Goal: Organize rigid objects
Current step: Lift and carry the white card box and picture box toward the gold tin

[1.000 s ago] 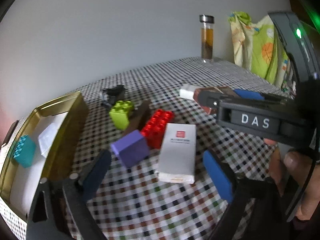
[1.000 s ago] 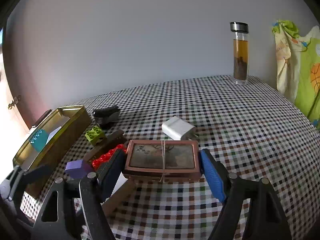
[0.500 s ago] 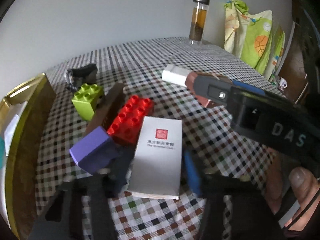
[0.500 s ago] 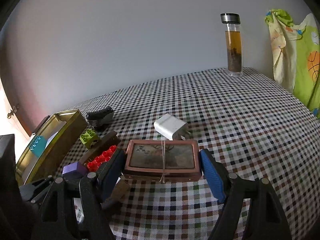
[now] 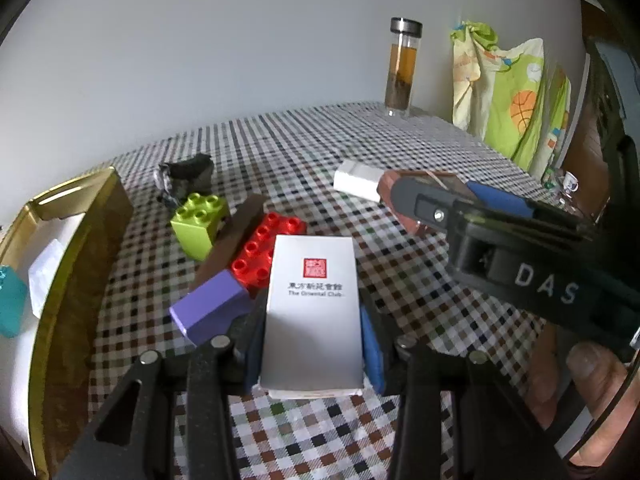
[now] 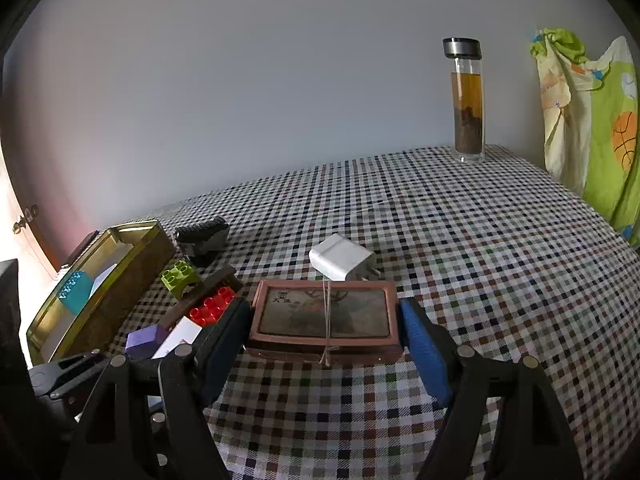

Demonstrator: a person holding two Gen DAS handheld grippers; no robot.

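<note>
My left tongs (image 5: 312,344) sit low over the worktop (image 5: 400,152), tips pointing toward its far edge, their blue pads pressed against both long sides of the white box (image 5: 313,308). My right tongs (image 6: 324,332) are also low and level, closed on the two short ends of the brown tin (image 6: 325,322). My right hand (image 5: 588,384) grips the handle behind them.

Plain grey wall (image 6: 280,80) behind checkered tablecloth (image 6: 480,260)
</note>
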